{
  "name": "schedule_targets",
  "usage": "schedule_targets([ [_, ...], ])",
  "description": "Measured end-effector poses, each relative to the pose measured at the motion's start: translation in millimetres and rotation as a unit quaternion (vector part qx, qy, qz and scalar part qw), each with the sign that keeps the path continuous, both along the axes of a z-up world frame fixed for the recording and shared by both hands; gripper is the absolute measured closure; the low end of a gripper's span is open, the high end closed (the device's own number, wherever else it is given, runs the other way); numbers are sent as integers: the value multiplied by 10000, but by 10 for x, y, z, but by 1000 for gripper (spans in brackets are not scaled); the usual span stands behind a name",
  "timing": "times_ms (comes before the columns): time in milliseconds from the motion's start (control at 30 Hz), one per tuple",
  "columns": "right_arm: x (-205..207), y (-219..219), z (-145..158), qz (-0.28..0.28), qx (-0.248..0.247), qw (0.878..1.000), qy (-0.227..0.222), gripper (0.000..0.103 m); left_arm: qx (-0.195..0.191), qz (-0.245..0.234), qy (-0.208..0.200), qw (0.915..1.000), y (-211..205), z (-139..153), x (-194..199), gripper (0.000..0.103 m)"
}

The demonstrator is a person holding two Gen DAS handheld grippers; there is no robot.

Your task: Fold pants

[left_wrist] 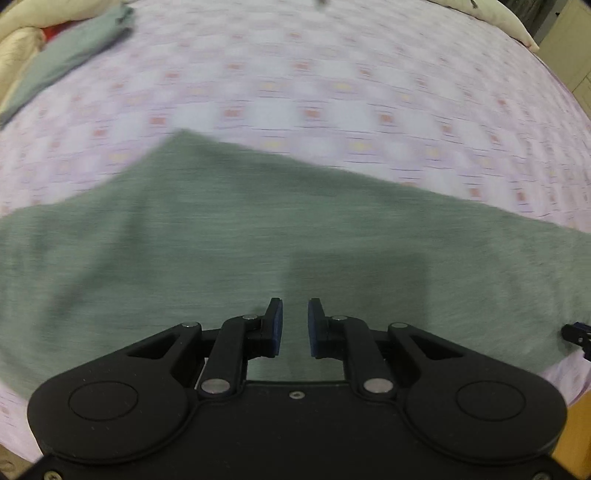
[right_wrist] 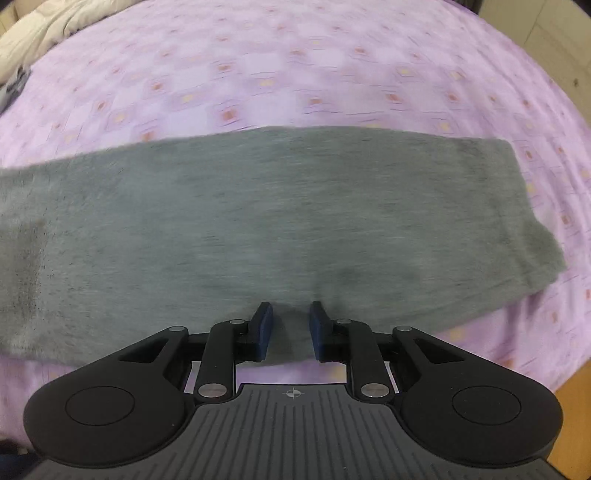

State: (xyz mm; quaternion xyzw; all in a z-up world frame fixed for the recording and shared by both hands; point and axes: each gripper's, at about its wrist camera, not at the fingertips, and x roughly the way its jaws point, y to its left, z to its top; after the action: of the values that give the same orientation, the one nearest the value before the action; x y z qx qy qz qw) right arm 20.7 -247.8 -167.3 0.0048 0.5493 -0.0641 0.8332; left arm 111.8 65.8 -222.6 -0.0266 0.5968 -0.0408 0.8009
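- Both views are smeared by motion blur, so you cannot read the weave, seams or waistband of the grey-green fleecy pants (left_wrist: 258,236) with any certainty.
- In your left wrist view the pants lie flat on the bed's lilac checked sheet (left_wrist: 332,92); they run off the frame at the left and right, so you see neither end there.
- Your left claw (left_wrist: 295,326) hangs over the near part of the pants with its blue-padded fingers (left_wrist: 277,325) parted and nothing between them.
- At the right edge of that view a small black and blue piece (left_wrist: 576,332) pokes in, too cut off to identify.
- In your right wrist view the pants (right_wrist: 277,221) stretch across as a long band; the right end shows fully, with a squared edge and a corner drooping toward you, while the left end is cut off.
- Your right claw (right_wrist: 291,330) sits above the near edge of the pants, fingers (right_wrist: 264,330) apart, gripping nothing.
- Beyond the far edge of the pants you have a wide stretch of bare sheet (right_wrist: 295,66).
- A second folded grey-green cloth (left_wrist: 74,55) lies well apart at the far left, beside cream bedding (left_wrist: 22,48).
- More cream bedding (right_wrist: 44,26) bunches in the far left corner of the right wrist view.
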Motion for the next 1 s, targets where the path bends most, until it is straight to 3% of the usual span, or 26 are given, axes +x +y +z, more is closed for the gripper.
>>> schedule_targets([
  [133,223,-228,298,1019,-25,9923,-707,78,-108,194,132,9997,-429,-186,79,84],
  [200,469,-259,344,1662,-118,9823,-854,68,20,211,366,9991,-570,-341,99,83],
  [233,583,-250,333,2002,-182,9758,-857,61,158,213,322,9991,-628,-377,77,84],
  [333,862,-202,289,3024,-300,9494,-789,60,468,117,192,9986,-737,-360,45,84],
  [467,1029,-104,178,3982,-99,9165,-362,60,348,304,234,9987,-650,-355,60,83],
  [533,996,-47,110,4231,-229,9056,-170,64,328,362,253,9985,-639,-360,79,83],
  [567,956,-29,92,4339,-267,9004,-156,83,344,370,254,9984,-615,-343,62,83],
  [633,783,-7,127,4481,-419,8923,-341,99,381,401,249,9982,-629,-344,64,83],
  [700,574,1,176,4624,-424,8848,-403,99,387,468,249,9978,-730,-331,75,83],
  [833,172,46,124,5098,-664,8569,-388,99,195,667,336,9970,-683,-268,155,84],
  [1000,63,77,65,4964,-609,8654,-326,99,7,747,-88,9972,-596,0,334,84],
])
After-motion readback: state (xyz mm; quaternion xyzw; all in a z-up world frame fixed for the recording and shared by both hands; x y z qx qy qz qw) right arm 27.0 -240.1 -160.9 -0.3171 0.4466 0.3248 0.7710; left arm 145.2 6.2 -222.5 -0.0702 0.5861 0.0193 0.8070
